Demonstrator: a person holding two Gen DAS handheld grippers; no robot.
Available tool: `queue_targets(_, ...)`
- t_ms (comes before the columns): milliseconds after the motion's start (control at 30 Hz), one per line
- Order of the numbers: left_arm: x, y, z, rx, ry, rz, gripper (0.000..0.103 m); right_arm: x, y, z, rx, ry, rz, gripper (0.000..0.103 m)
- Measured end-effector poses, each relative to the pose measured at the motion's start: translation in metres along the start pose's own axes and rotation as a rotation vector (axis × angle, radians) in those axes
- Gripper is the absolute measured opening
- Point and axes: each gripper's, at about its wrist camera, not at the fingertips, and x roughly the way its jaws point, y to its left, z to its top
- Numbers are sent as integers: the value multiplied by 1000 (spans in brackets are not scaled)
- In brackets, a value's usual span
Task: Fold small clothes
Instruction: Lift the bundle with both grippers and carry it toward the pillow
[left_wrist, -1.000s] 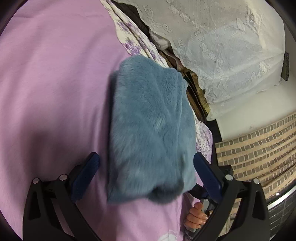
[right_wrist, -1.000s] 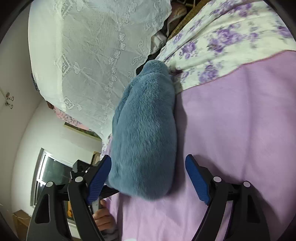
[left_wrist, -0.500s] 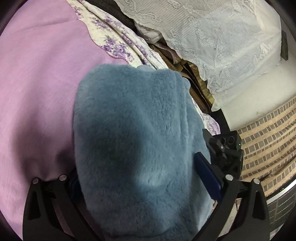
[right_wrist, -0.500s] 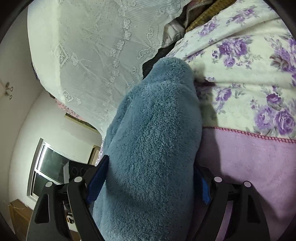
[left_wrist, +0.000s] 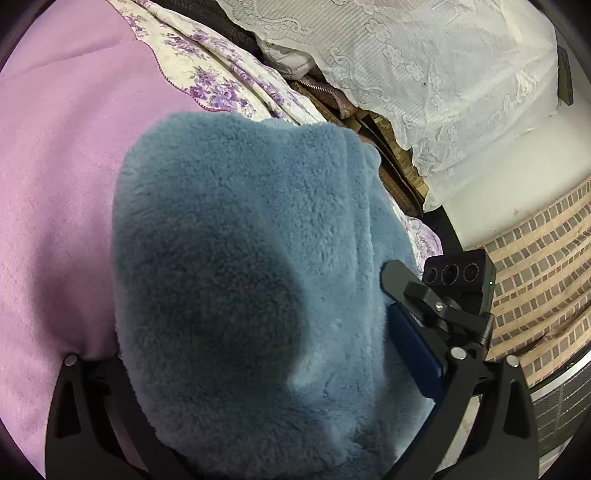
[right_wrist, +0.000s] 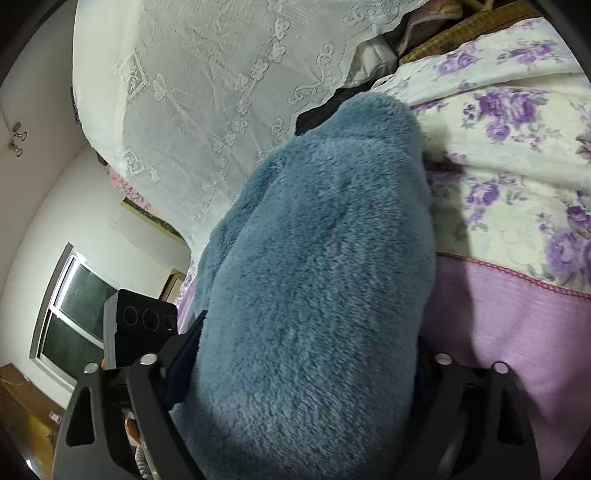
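A folded blue fleece garment (left_wrist: 251, 295) lies on a pink blanket (left_wrist: 62, 184), its far end reaching onto a white sheet with purple flowers (left_wrist: 218, 88). Both grippers come at it from the near end, side by side and angled down toward the bed.

In the left wrist view, the left gripper (left_wrist: 258, 376) straddles the near part of the garment with its jaws spread wide. The fleece fills the whole gap between them. The blue pad of the right-hand finger (left_wrist: 413, 354) lies against the fleece edge, while the other finger is buried under the pile, so I cannot tell whether the pads squeeze it or only stand around it. Just right of this gripper sits the right gripper's black camera box (left_wrist: 458, 273).

In the right wrist view, the right gripper (right_wrist: 299, 373) also has its jaws wide, with the garment (right_wrist: 317, 280) bulging between and over them. Both pads are mostly hidden by fleece, so a grip cannot be told here either. A white lace cloth (right_wrist: 207, 110) hangs at the far left
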Motion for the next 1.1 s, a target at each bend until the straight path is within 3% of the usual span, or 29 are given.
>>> queue_targets(133, -3, 0, -2, 9, -9, 7, 96, -8, 2, -5, -14, -32, -10, 75)
queue_targets(433, -14, -5, -8, 32, -39, -42, 93, -21, 27, -18, -176, -90, -54, 75)
queue_targets(933, -15, -22, -18, 104, -45, -33, 91, -38, 25, -31, -150, -147, -59, 75)
queue_targets(1100, -22, -26, -26, 110, -35, -74, 90, -50, 38, -46, -175, -197, -98, 75)
